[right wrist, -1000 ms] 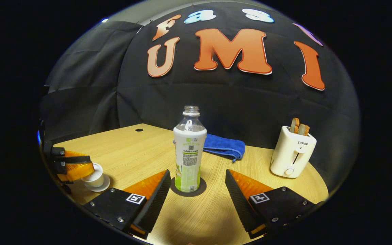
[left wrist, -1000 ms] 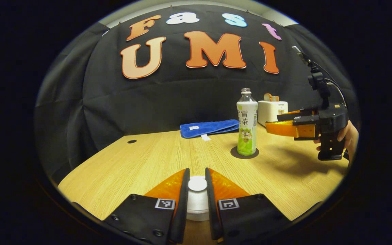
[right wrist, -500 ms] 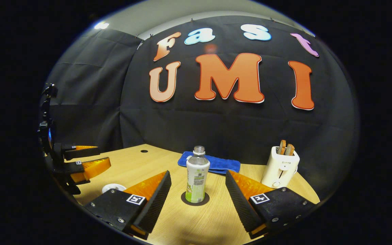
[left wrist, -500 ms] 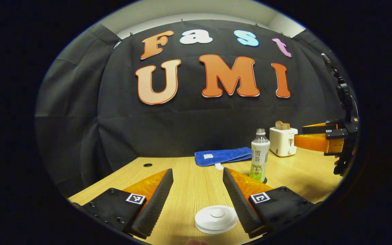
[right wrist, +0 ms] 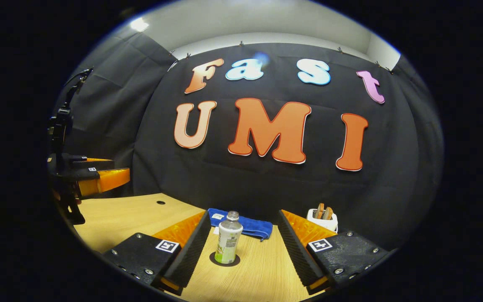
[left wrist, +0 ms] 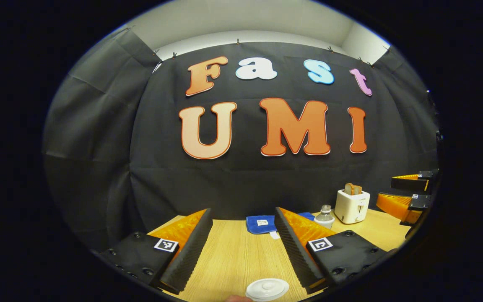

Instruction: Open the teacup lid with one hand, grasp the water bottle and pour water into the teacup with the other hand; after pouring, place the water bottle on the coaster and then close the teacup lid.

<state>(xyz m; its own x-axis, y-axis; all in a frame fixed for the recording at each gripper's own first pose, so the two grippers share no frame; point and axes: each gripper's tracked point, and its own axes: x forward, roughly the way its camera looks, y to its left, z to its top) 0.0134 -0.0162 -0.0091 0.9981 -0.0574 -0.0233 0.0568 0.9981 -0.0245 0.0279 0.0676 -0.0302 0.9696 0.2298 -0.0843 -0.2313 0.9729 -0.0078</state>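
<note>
Left gripper view: the left tongs (left wrist: 243, 241) stand wide apart and hold nothing, raised above a pale wooden surface (left wrist: 229, 256).
Edges and room: the far edge of the surface meets the black cloth wall; bare wood lies between the two fingers and beyond them up to the blue towel (left wrist: 260, 223).
Teacup lid: a white round lid (left wrist: 267, 289) with a small knob sits on the teacup at the very bottom of this view, below and nearer than the fingertips, apart from both fingers. The cup under it cannot be made out.
Water bottle from the left: its uncapped neck (left wrist: 324, 214) rises just past the right-hand finger, which hides its body.
Right gripper view: the right tongs (right wrist: 241, 241) are also spread wide and empty, lifted clear of the surface.
Water bottle: it stands upright on a dark round coaster (right wrist: 224, 260), between the two fingers but farther off, touching neither.
Other tongs: the left tongs appear at the left rim of the right gripper view, held high over the surface, well apart from the bottle.
Surroundings: the blue towel lies folded behind the bottle near the wall. A white toaster (right wrist: 322, 219) with two slices of bread stands to the right, partly hidden by the right-hand finger. A small dark hole (right wrist: 160, 202) marks the surface at far left.
</note>
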